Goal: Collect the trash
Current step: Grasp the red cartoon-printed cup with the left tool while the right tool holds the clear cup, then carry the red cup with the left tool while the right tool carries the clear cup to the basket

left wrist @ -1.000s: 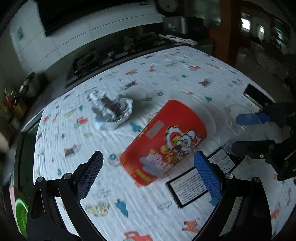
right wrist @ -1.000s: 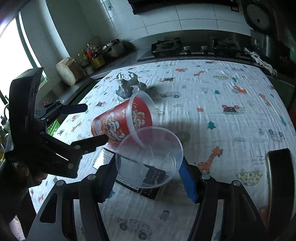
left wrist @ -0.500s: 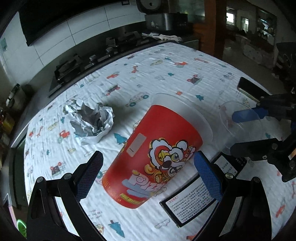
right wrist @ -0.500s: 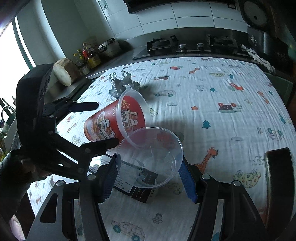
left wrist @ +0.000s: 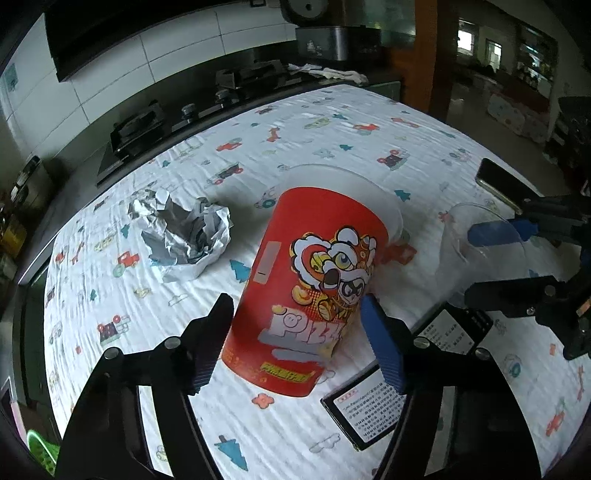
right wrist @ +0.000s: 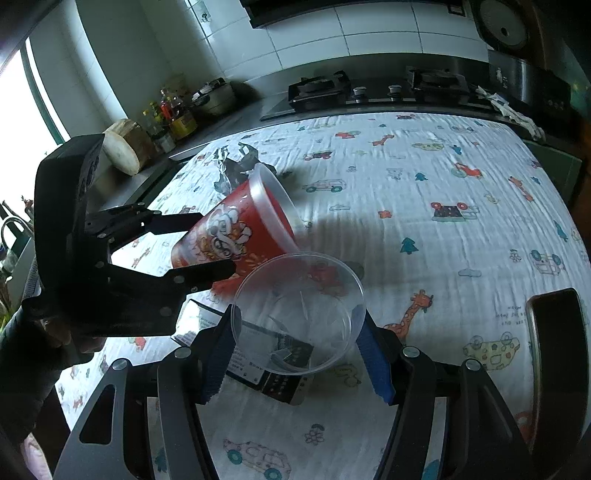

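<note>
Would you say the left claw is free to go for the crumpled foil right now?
Probably not yet: the left claw has just closed on the red cup, so it is occupied. The crumpled foil itself lies uncovered beside it.

Home kitchen: gas hob (right wrist: 373, 90), tiled wall (right wrist: 369, 33), condiment bottles (right wrist: 171, 114).

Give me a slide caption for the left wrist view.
Left tool closing around a red cup lying beside crumpled foil on a patterned tablecloth.
</note>
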Demonstrator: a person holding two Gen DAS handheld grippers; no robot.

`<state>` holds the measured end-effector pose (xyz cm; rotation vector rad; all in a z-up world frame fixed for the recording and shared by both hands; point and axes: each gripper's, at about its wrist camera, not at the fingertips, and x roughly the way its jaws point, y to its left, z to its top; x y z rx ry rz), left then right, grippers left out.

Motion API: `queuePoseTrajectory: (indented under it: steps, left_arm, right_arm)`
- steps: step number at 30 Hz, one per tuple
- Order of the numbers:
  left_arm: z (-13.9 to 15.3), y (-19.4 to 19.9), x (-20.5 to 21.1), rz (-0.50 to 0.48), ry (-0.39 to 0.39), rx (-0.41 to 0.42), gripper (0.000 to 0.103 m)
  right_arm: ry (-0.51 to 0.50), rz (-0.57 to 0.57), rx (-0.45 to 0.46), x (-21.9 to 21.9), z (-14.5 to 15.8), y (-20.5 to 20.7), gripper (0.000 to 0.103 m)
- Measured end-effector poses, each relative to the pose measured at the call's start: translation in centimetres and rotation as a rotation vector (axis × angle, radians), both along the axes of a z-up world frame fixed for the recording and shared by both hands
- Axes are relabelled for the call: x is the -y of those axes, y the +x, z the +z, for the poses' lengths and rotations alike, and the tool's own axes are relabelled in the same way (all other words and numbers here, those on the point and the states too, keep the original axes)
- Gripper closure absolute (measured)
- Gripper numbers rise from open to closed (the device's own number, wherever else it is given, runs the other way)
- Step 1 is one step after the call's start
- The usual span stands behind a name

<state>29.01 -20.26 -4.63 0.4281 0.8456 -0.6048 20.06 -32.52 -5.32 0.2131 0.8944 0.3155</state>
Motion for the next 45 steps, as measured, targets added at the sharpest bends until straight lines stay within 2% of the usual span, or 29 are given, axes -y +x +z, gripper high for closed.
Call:
queuePoseTrajectory:
  steps: [8,14,21,23,30,45]
  left_arm:
    - [0.0,1.5,-0.1,0.008,-0.018,-0.069,0.028]
    - [-0.3,1.9,0.5,-0.014,-0.002,-0.070,0.021]
    - [-0.6,2.6,1.4,-0.029,-0.004,-0.090,0.022]
    - [-0.6,2.6,1.3,-0.025,-0.022,-0.089,0.027]
    - [0.3,2.1,0.1,0.037,-0.037,-0.071,0.032]
    - [5.2,-1.6,-7.6,0.239,-0.123,-0.017,0.033]
  right_arm:
    - [-0.001,-0.006,-0.003,0.2,0.0,0.1,0.043]
    - [0.001,-0.010,-0.006,0.5,-0.2,0.2,0.043]
    - [0.004,-0.013,-0.006,0.8,-0.2,0.3,0.043]
    - [0.005,-0.014,-0.005,0.9,-0.2,0.3,0.043]
    - [0.007,-0.016,-0.002,0.6,0.0,-0.1,0.043]
    - [0.000,0.061,0.036,-4.4,2.1,-1.8,0.043]
